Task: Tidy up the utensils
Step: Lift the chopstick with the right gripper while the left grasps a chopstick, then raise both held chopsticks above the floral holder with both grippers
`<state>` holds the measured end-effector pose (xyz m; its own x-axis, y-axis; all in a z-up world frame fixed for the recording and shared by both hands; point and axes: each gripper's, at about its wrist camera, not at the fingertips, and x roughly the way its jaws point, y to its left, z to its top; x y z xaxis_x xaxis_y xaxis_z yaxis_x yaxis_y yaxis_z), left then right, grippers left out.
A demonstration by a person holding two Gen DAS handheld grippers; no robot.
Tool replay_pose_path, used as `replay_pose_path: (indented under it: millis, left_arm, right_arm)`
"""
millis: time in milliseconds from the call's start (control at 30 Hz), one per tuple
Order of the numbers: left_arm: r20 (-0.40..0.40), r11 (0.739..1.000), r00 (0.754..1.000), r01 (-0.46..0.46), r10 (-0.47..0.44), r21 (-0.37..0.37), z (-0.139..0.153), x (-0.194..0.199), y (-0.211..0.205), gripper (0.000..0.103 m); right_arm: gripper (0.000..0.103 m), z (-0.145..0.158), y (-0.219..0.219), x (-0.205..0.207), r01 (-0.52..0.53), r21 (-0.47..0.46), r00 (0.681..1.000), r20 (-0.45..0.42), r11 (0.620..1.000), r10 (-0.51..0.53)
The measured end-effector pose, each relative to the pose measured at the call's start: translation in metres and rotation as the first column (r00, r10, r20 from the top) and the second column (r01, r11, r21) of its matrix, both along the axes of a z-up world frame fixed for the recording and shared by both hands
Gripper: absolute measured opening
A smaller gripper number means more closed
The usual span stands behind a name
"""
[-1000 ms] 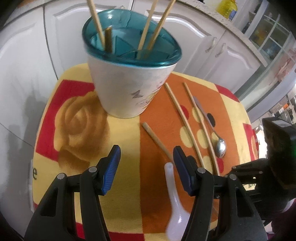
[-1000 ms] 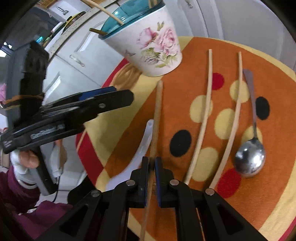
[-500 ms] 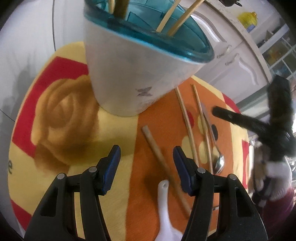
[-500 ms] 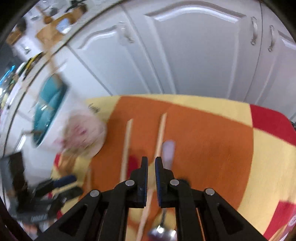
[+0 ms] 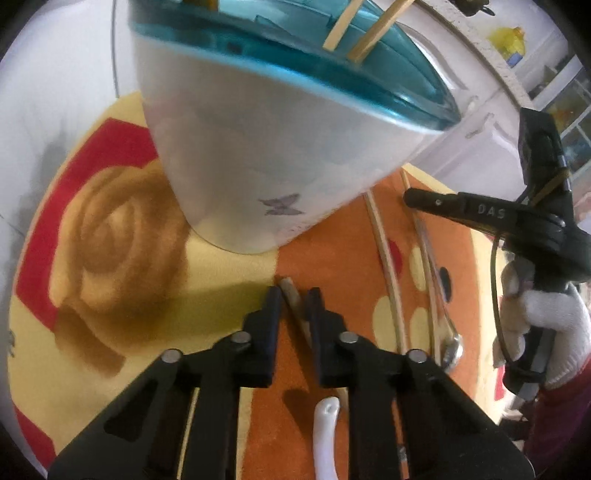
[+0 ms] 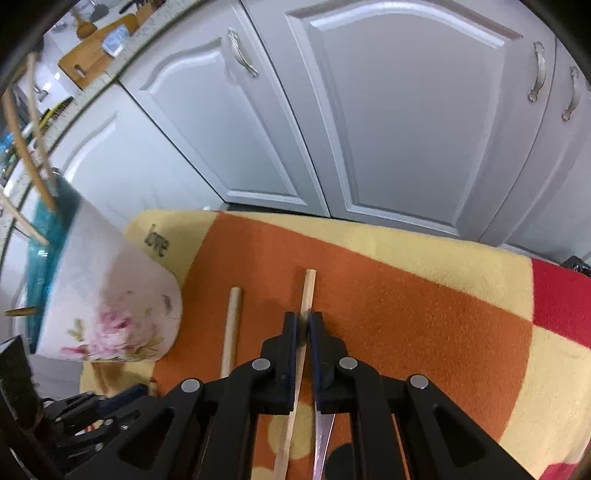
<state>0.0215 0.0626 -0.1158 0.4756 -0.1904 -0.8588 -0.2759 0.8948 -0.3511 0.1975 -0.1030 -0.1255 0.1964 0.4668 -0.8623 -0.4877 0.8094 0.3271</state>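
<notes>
A: What is cut off or hard to read here?

B: In the left wrist view the white floral holder with a teal plastic rim (image 5: 258, 147) fills the upper half, its top cropped and blurred; only two pale wooden sticks (image 5: 365, 33) poke out at the upper edge. The white ceramic spoon (image 5: 325, 435) shows only its handle at the bottom, between the gripper arms. The metal spoon (image 5: 452, 349) at the right is half hidden behind a chopstick.

A: Any writing?

B: "DAS" on the black right gripper (image 5: 413, 197) at the right of that view, held by a white-gloved hand (image 5: 543, 332). In the right wrist view the orange, yellow and red patterned cloth (image 6: 424, 314) reads "Love" near the holder, left of centre.

A: And the jaws?

B: The left gripper (image 5: 293, 295) has just been closing; its jaws now pinch the end of a thick brown wooden chopstick (image 5: 291, 299) lying on the cloth just below the holder. The right gripper's jaws are pressed together over a thin pale chopstick (image 6: 308, 288) at centre frame; whether they clamp it or sit above it I cannot tell. A second pale chopstick (image 6: 232, 325) lies beside it to the left. White cabinet doors (image 6: 388, 110) fill the upper frame.
</notes>
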Motion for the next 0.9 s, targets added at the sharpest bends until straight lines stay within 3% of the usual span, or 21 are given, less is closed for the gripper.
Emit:
replay_pose_path:
  millis: [100,367,633,900]
  left_arm:
    - [0.026,1.0,1.0,0.005,-0.005,0.008,0.008,-0.005,0.006,0.008]
    - [0.165,0.999,0.986,0.023,-0.016,-0.037,0.063,-0.025,0.019,0.007]
    - [0.277,0.997,0.96,0.058,-0.044,-0.046,0.115,-0.045,0.023,0.006]
    - [0.336,0.993,0.936,0.115,-0.106,-0.009,0.15,-0.064,0.016,0.005]
  right_arm:
    - [0.006,0.021,-0.014,-0.011,0.002,0.071,1.0,0.013,0.998,-0.003]
    - [0.005,0.081,-0.051,-0.044,-0.017,0.181,0.996,0.092,0.983,0.0]
    - [0.005,0.133,-0.075,-0.093,-0.071,0.221,0.979,0.2,0.973,0.026]
    - [0.005,0.161,-0.085,-0.117,-0.095,0.241,0.963,0.267,0.966,0.028]
